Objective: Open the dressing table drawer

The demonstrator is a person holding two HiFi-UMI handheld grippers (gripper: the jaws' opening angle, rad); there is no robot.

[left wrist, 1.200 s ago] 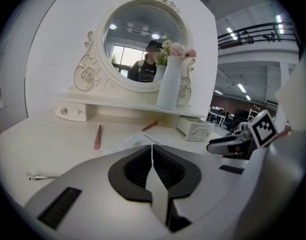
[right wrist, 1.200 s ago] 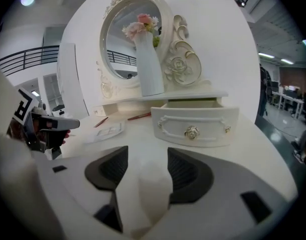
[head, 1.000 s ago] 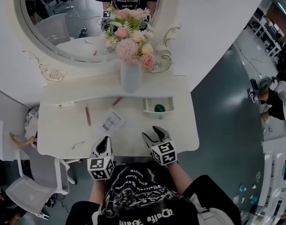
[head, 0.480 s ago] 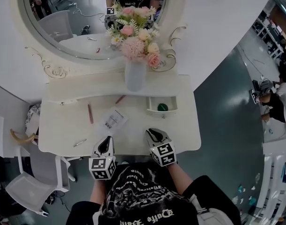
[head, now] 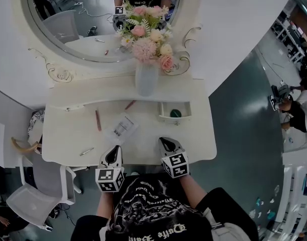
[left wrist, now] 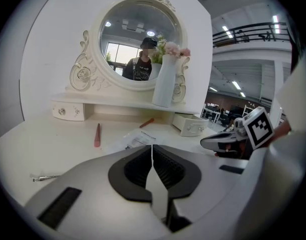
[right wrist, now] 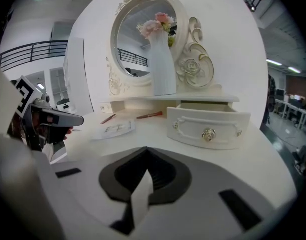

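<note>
Moved: right claw (head: 167,143) stood with its jaws wide apart a second ago; they have just been closing and now meet, with nothing between them. Both claws sit at the same spots on the table's front edge as before.
Right claw: jaws pressed together and empty in its own view (right wrist: 146,153), over the front edge of the table (head: 68,139), right of the middle, pointing at the drawer and apart from it.
Left claw: jaws (head: 114,152) together and empty (left wrist: 152,148), over the front edge just left of the middle, beside the right claw.
Drawer: pulled out (head: 173,120) from under the raised shelf at the table's back right; its front panel faces the right claw (right wrist: 208,129) and also shows in the left gripper view (left wrist: 193,125).
Knob: a metal one at the middle of the drawer front (right wrist: 209,133).
Inside the drawer: a small green thing (head: 176,113), too small to name.
Shelf: white vase (head: 146,79) with pink and cream flowers (head: 148,31), in front of the round mirror (head: 78,29).
Table top: printed packet (head: 122,128) near the middle, red pencil (head: 98,120) to its left, a reddish stick (head: 129,105) towards the back, a small metal tool (head: 86,151) by the front left edge.
Left end: a second small drawer (left wrist: 67,112), shut.
</note>
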